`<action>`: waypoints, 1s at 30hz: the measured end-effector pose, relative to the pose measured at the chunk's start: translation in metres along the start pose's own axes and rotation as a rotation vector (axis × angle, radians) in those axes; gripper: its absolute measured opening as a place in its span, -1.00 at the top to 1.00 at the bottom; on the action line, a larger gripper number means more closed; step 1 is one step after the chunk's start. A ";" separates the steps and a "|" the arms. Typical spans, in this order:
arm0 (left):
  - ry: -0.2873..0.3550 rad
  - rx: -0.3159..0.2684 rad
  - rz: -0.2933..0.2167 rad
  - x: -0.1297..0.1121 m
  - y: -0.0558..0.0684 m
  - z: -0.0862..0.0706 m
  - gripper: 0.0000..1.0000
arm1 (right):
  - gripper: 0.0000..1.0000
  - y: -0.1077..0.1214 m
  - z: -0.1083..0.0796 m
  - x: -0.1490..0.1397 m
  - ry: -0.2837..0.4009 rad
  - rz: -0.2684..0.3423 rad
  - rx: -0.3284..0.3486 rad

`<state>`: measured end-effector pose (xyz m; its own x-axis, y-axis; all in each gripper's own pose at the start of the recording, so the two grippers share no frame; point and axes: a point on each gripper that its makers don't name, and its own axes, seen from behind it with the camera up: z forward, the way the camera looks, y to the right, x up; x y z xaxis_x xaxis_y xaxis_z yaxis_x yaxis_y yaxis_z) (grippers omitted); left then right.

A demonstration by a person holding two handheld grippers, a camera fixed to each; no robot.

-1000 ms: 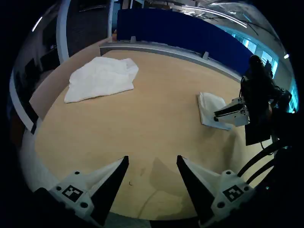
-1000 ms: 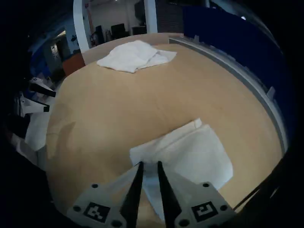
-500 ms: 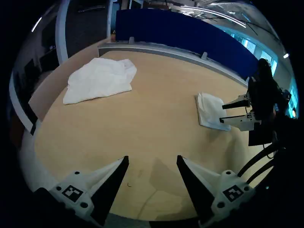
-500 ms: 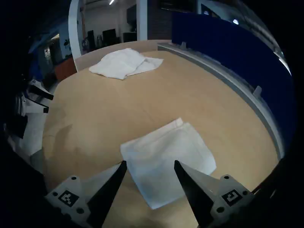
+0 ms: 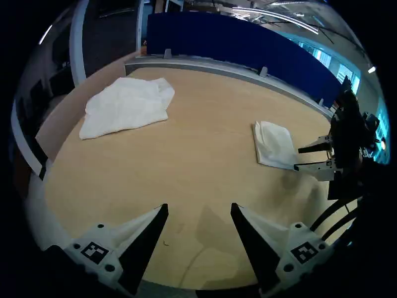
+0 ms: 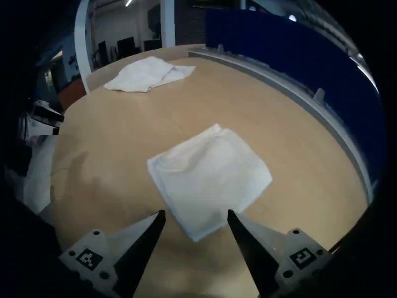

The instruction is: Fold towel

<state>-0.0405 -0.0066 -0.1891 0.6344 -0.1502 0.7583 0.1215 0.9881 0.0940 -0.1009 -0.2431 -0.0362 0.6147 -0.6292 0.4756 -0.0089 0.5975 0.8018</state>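
A folded white towel (image 6: 209,176) lies flat on the wooden table, just ahead of my right gripper (image 6: 196,218), which stands open and holds nothing. In the left gripper view the same folded towel (image 5: 273,144) sits at the right, with the right gripper (image 5: 312,156) open just beyond its near edge. A second white towel (image 5: 126,104), crumpled and unfolded, lies at the far left of the table; in the right gripper view this crumpled towel (image 6: 146,73) is at the far end. My left gripper (image 5: 198,211) is open over bare wood.
The round wooden table (image 5: 198,149) is bordered at the back by a grey rail (image 5: 223,69) and a blue partition (image 5: 238,42). A person's dark-clad hand (image 5: 347,134) holds the right gripper at the table's right edge. Bare wood lies between the two towels.
My right gripper opened and let go of the folded towel, then drew back from it. The towel now lies flat. My left gripper has barely moved.
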 end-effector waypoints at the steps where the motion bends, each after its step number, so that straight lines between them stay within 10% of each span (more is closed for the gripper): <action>1: 0.000 0.000 0.000 0.000 0.000 0.000 -0.87 | -0.94 0.001 -0.001 -0.003 -0.003 0.007 -0.003; 9: -0.001 -0.004 0.004 0.001 0.002 0.001 -0.87 | -0.89 0.003 -0.002 -0.014 -0.011 0.040 -0.019; 24: 0.000 0.002 0.000 -0.001 0.000 -0.001 -0.87 | 0.38 0.004 0.007 -0.031 -0.028 0.091 -0.049; 30: -0.002 0.003 0.003 -0.002 0.000 0.000 -0.87 | 0.60 0.003 0.007 -0.032 -0.023 0.109 -0.045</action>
<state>-0.0422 -0.0065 -0.1906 0.6332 -0.1468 0.7599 0.1169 0.9887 0.0936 -0.1261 -0.2249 -0.0460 0.5940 -0.5703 0.5674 -0.0390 0.6841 0.7284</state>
